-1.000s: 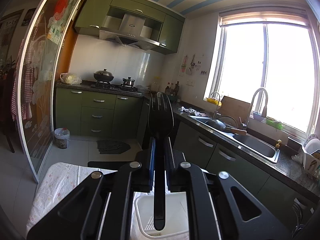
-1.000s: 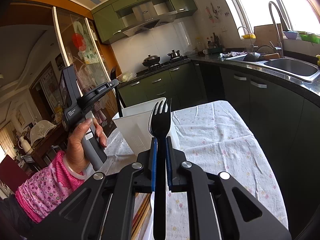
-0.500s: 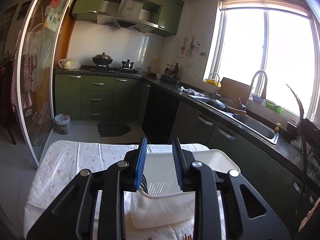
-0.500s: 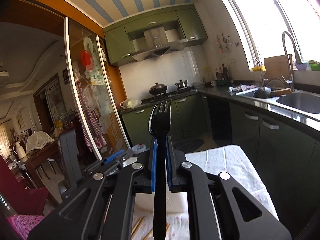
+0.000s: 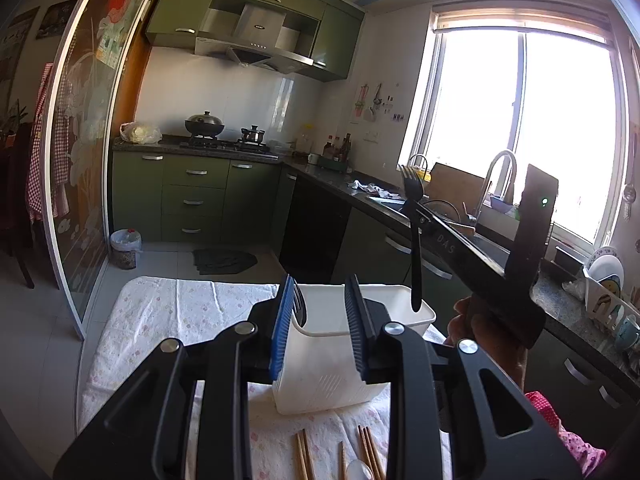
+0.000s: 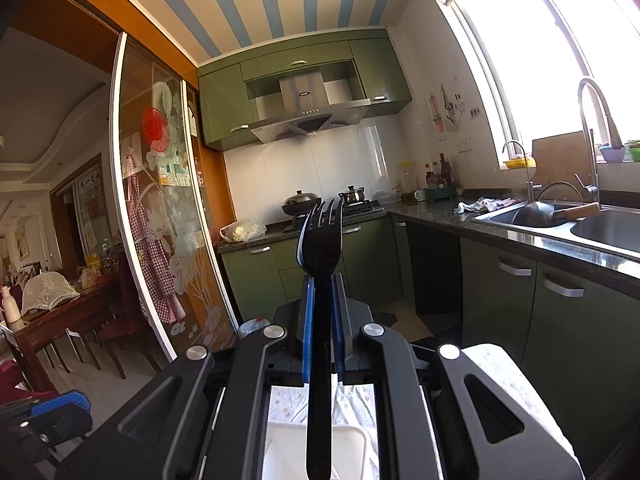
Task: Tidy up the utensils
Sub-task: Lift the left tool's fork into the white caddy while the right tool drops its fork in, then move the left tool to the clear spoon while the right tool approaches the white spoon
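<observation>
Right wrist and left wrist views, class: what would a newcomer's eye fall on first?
The black fork, upright and clamped in the right gripper, fills the middle of the right wrist view. In the left wrist view it hangs above the white bin, behind the open left gripper. Chopsticks lie on the tablecloth below.

— What do the grippers look like?
— Both the left gripper (image 5: 318,312) and the right gripper (image 6: 320,320) are black angular plastic with silver round screws and blue ribbed pads.
— What does the person wear?
— A pink floral sleeve (image 5: 576,436).
</observation>
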